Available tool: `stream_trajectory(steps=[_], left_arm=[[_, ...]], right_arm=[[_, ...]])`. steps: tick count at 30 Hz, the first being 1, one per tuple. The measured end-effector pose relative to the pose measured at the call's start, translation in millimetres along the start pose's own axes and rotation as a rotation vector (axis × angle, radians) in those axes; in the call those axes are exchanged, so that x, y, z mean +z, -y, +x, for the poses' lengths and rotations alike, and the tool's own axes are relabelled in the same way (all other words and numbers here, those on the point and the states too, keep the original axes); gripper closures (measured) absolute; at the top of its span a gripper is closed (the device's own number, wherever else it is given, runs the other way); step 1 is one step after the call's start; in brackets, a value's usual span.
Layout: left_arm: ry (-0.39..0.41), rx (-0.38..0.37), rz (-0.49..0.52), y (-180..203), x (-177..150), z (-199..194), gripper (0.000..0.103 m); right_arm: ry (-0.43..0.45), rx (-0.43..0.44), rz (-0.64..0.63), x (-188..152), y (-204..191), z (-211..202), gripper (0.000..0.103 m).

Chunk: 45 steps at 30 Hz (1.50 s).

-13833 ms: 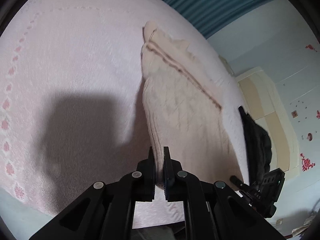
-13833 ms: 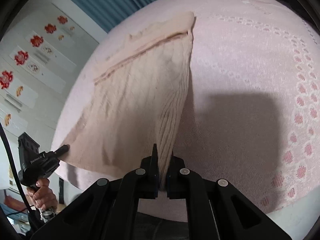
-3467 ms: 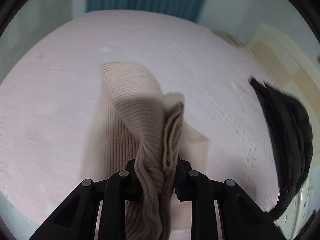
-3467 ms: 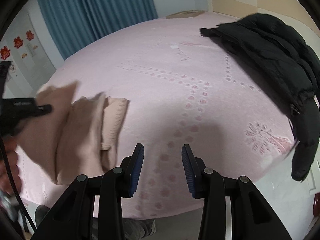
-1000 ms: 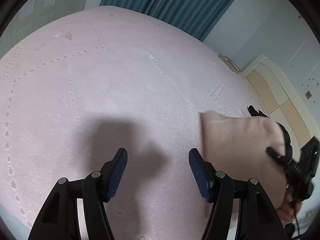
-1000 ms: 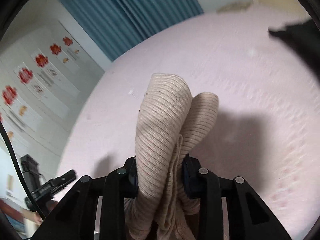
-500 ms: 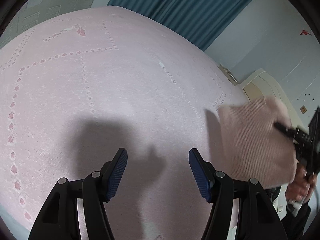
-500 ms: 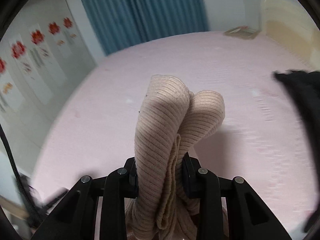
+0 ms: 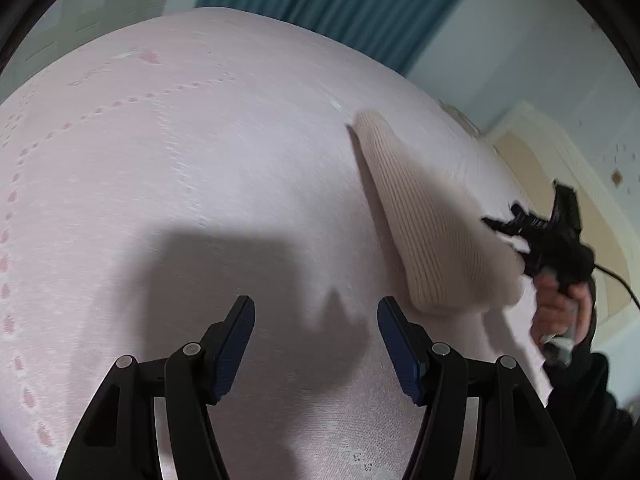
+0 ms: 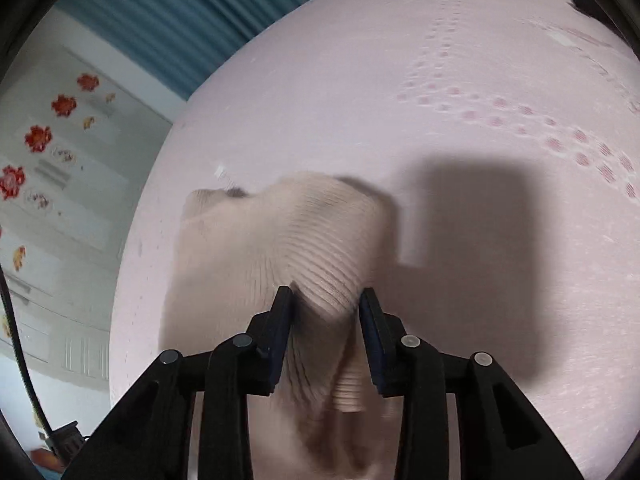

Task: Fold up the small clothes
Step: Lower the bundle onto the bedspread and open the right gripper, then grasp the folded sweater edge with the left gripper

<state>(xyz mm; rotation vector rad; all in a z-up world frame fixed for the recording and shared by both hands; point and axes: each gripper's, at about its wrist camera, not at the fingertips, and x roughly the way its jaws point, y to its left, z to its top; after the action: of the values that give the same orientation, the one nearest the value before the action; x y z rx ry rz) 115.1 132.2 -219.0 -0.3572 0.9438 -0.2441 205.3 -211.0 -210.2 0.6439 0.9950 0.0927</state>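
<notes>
The folded beige ribbed knit garment (image 10: 288, 248) lies on the pink bedspread (image 10: 460, 80), spread out ahead of my right gripper (image 10: 326, 302). The right jaws stand parted with a bunched part of the knit still between them; the image is blurred there. In the left wrist view the garment (image 9: 424, 224) lies to the right, with the right gripper (image 9: 532, 232) at its right edge. My left gripper (image 9: 316, 312) is open and empty, hovering over the bare bedspread (image 9: 180, 160) to the left of the garment.
A blue curtain (image 9: 340, 4) hangs behind the bed. A cream headboard (image 9: 560, 184) is at the right. A wall with red flower stickers (image 10: 40, 136) is to the left. A dark item (image 10: 588, 4) lies at the bed's far right edge.
My right gripper has lowered the folded garment onto the bed and its jaws have widened. The garment now lies spread on the bedspread. My left gripper stays open.
</notes>
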Motion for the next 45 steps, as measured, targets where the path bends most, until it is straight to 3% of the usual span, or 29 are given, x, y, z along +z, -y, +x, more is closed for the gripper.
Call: stream_trajectory(steps=[4, 10, 13, 14, 15, 16, 17, 20, 22, 24, 25, 28, 30, 31, 33, 35, 36, 41, 45], left_arm=[[-0.036, -0.013, 0.079, 25, -6, 18, 0.043], [-0.095, 0.066, 0.235, 71, -10, 56, 0.043], [-0.097, 0.095, 0.267, 81, -8, 72, 0.066], [-0.086, 0.090, 0.265, 82, -6, 73, 0.074], [-0.092, 0.053, 0.243, 81, -2, 74, 0.085], [-0.099, 0.014, 0.209, 77, 2, 74, 0.089], [-0.090, -0.021, 0.159, 71, 5, 71, 0.089], [-0.068, -0.045, 0.133, 66, 3, 66, 0.090], [-0.077, -0.027, 0.153, 68, -4, 68, 0.092], [-0.097, -0.018, 0.153, 69, -7, 75, 0.094], [-0.100, -0.013, 0.149, 69, -8, 76, 0.094], [-0.107, -0.006, 0.152, 69, -8, 72, 0.094], [-0.103, 0.016, 0.149, 64, -6, 66, 0.092], [-0.097, 0.031, 0.144, 61, -5, 63, 0.089], [-0.067, 0.047, 0.114, 50, 0, 52, 0.070], [-0.031, 0.014, 0.054, 39, 7, 41, 0.054], [-0.021, -0.012, 0.026, 35, 16, 40, 0.052], [0.015, -0.046, 0.021, 49, 57, 51, 0.052], [0.026, 0.005, 0.053, 72, 78, 79, 0.053]], right_arm=[[0.032, 0.030, -0.074, -18, -12, -37, 0.067], [0.042, -0.007, -0.286, -50, -59, -51, 0.064], [0.006, -0.063, -0.320, -58, -64, -32, 0.065], [-0.019, -0.076, -0.302, -53, -64, -21, 0.073], [-0.041, -0.081, -0.289, -48, -61, -13, 0.092], [-0.026, -0.061, -0.295, -45, -63, -12, 0.091], [0.018, -0.035, -0.323, -44, -66, -21, 0.092], [0.139, 0.095, -0.354, -46, -61, -54, 0.093], [0.136, 0.050, -0.334, -47, -47, -50, 0.093], [0.060, -0.052, -0.306, -50, -32, -20, 0.093], [0.015, -0.071, -0.289, -52, -26, -5, 0.093], [0.033, -0.087, -0.324, -54, -33, -10, 0.088], [0.034, -0.099, -0.351, -51, -41, -22, 0.076], [0.052, -0.113, -0.378, -50, -47, -30, 0.075], [0.089, -0.135, -0.421, -50, -54, -40, 0.074], [0.122, -0.148, -0.450, -49, -59, -48, 0.074], [0.138, -0.144, -0.457, -47, -64, -53, 0.074], [0.180, -0.122, -0.530, -41, -84, -34, 0.074], [0.118, -0.206, -0.549, -37, -73, 12, 0.074]])
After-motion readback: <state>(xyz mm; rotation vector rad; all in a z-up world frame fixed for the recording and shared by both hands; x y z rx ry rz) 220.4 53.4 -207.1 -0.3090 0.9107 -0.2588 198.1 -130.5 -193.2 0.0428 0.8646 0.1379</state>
